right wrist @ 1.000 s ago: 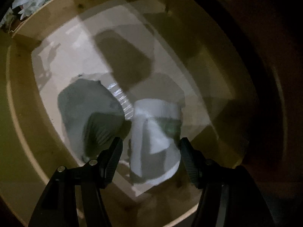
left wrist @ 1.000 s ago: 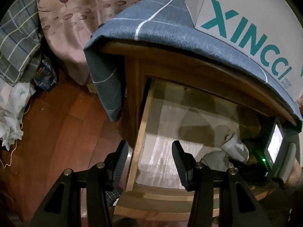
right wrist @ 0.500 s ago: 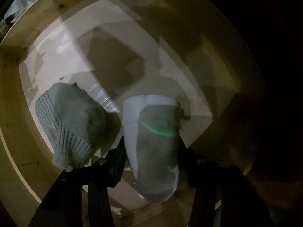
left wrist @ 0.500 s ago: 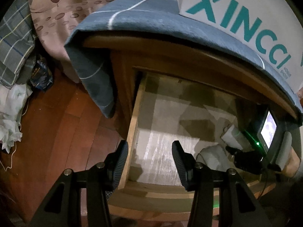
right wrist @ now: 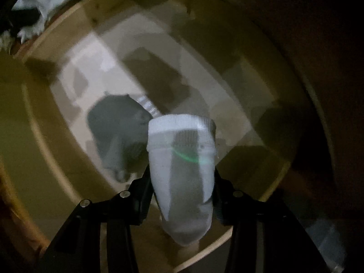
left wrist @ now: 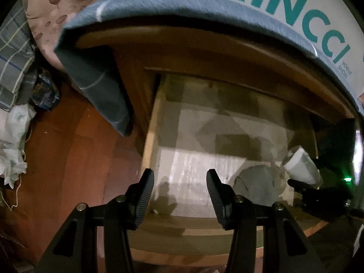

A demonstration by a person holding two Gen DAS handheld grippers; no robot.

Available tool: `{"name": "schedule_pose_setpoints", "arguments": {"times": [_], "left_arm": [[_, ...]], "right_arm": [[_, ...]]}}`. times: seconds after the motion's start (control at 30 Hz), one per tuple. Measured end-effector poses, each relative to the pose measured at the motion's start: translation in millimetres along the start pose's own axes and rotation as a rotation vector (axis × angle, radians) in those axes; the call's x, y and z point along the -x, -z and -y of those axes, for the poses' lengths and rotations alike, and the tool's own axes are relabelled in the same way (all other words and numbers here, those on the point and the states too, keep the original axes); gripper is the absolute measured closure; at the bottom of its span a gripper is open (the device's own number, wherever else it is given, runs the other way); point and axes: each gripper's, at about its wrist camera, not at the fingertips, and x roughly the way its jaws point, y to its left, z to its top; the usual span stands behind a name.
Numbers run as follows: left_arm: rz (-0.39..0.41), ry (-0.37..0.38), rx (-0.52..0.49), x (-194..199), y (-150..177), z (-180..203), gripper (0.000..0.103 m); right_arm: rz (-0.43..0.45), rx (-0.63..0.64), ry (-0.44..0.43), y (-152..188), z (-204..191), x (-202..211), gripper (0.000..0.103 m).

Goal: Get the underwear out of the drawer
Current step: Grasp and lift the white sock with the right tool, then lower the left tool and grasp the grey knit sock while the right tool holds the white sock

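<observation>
Bedside drawer (left wrist: 227, 122) under "XINCCI" box (left wrist: 284, 4); right gripper (right wrist: 180, 186) clamps white sock (right wrist: 182, 163).

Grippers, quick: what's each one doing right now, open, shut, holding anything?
Left gripper: open, holding nothing, above the drawer.
Right gripper: shut on the white bundle, lifted.

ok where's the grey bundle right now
The grey bundle lies on the drawer floor, right front corner in the left view, just left of the white bundle held by the right tongs.
</observation>
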Motion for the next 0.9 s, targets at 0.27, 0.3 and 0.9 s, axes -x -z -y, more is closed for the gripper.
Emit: {"name": "schedule_pose_setpoints", "arguments": {"times": [0.27, 0.3, 0.9], "left_arm": [[-0.054, 0.008, -0.081, -16.6, 8.5, 23.5, 0.054], [-0.052, 0.001, -0.100, -18.1, 10.5, 27.9, 0.053], [-0.263, 0.163, -0.112, -58.7, 9.3, 77.5, 0.042]], "right_arm": [[0.182, -0.421, -0.142, 31.3, 19.0, 43.6, 0.061], [0.194, -0.476, -0.141, 37.0, 22.6, 43.6, 0.061], [0.356, -0.779, -0.196, 96.3, 38.2, 37.2, 0.060]]}}
